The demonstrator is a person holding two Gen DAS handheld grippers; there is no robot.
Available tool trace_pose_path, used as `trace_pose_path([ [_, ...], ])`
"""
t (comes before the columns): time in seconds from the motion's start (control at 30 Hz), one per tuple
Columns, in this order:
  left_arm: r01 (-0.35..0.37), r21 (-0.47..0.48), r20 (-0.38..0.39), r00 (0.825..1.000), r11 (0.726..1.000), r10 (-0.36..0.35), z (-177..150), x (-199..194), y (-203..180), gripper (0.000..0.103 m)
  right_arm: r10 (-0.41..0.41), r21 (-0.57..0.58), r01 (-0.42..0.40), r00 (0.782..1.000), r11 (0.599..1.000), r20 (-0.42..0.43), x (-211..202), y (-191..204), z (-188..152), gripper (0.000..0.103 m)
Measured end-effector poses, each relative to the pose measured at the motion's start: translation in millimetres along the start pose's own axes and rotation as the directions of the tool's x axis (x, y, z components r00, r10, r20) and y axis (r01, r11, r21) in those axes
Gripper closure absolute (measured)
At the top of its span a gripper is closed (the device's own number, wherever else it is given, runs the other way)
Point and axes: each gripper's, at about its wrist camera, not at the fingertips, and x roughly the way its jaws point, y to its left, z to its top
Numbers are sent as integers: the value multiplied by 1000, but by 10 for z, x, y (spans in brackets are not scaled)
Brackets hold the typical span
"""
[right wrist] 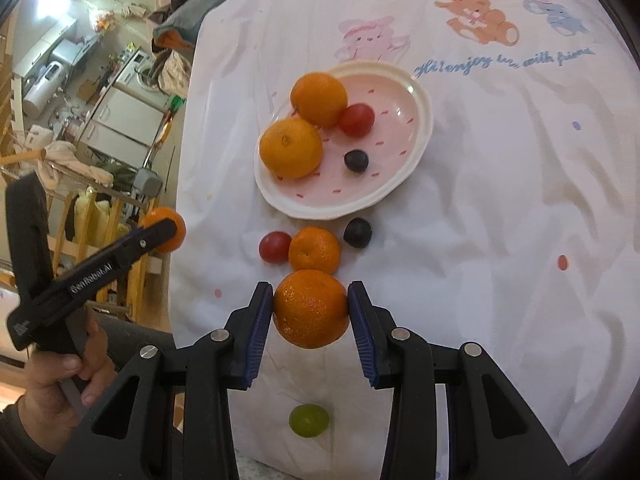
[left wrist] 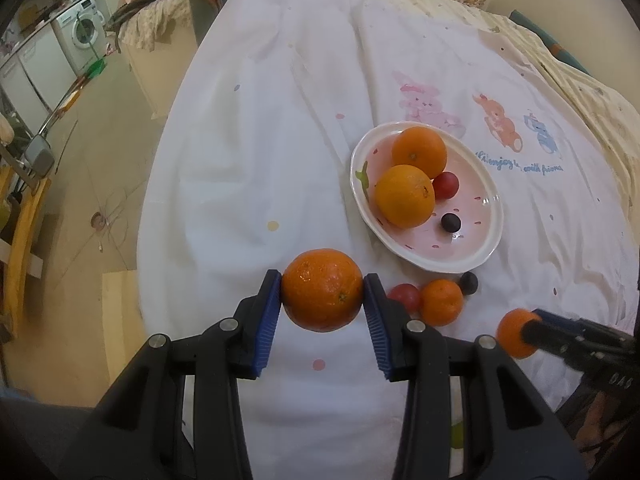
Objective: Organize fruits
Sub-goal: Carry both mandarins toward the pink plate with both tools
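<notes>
A pink plate (left wrist: 476,248) (right wrist: 400,92) on the white cloth holds two oranges (left wrist: 405,196) (right wrist: 291,147), a red tomato (left wrist: 445,185) (right wrist: 357,120) and a dark grape (left wrist: 451,222) (right wrist: 356,160). My left gripper (left wrist: 323,298) is shut on an orange (left wrist: 322,294) held above the cloth, left of the plate. My right gripper (right wrist: 311,310) is shut on another orange (right wrist: 310,308). A small orange (right wrist: 315,250), a red tomato (right wrist: 274,246) and a dark grape (right wrist: 357,232) lie just in front of the plate.
A green grape (right wrist: 309,420) lies on the cloth below my right gripper. The cloth's left edge (left wrist: 160,184) drops to the floor. Furniture and a washing machine (left wrist: 82,28) stand far left. Cartoon prints (right wrist: 480,20) mark the cloth beyond the plate.
</notes>
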Motion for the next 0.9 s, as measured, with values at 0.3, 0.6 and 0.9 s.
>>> trace_pose_path([
  [0.3,1,8,18,1000,1000,-1,-20,-56,-1,66,5,35,-8,997,999,80,-343,-112,1,62],
  [0.6,18,8,44,999,1000,-18,56,-204,-70,66,13,41,-23,974,999,225,-750,-161,97,62],
  [0.9,31,50,87,996,998,-36,273,-396,-238,66,33,27,-44,945,999,325,-961,-182,400,62],
])
